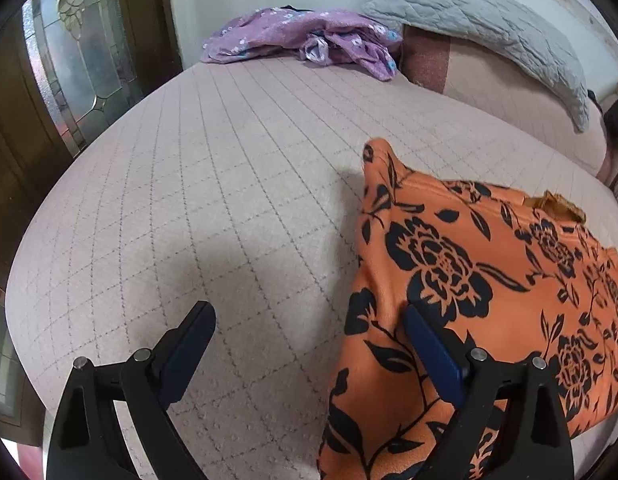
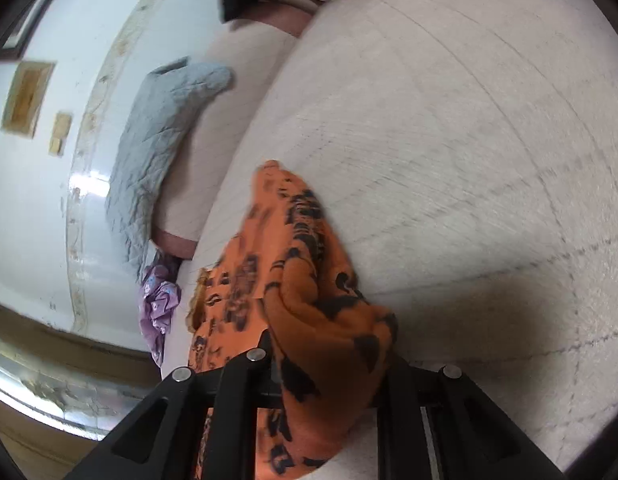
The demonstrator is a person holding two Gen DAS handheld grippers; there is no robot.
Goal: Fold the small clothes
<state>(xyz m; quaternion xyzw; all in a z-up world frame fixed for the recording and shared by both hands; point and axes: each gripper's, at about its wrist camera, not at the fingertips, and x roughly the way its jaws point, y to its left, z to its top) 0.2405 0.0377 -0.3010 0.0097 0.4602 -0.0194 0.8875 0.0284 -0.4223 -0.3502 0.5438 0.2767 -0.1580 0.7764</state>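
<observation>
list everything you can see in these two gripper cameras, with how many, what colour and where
orange garment: one, orange with black flowers, near side of bed
purple garment: one, lilac floral, crumpled at bed's far edge
pillow: one, grey quilted, against the wall
bed cover: one, pale pink quilted
glass door: one, dark wood frame, beside bed
wall frames: two, yellowish
left gripper: open, at orange garment's edge
right gripper: shut on orange garment

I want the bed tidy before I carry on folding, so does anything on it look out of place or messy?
Yes. A purple floral garment lies crumpled in a heap at the far edge of the bed, beside the grey quilted pillow, unfolded. The orange floral garment is bunched in the right gripper.
</observation>
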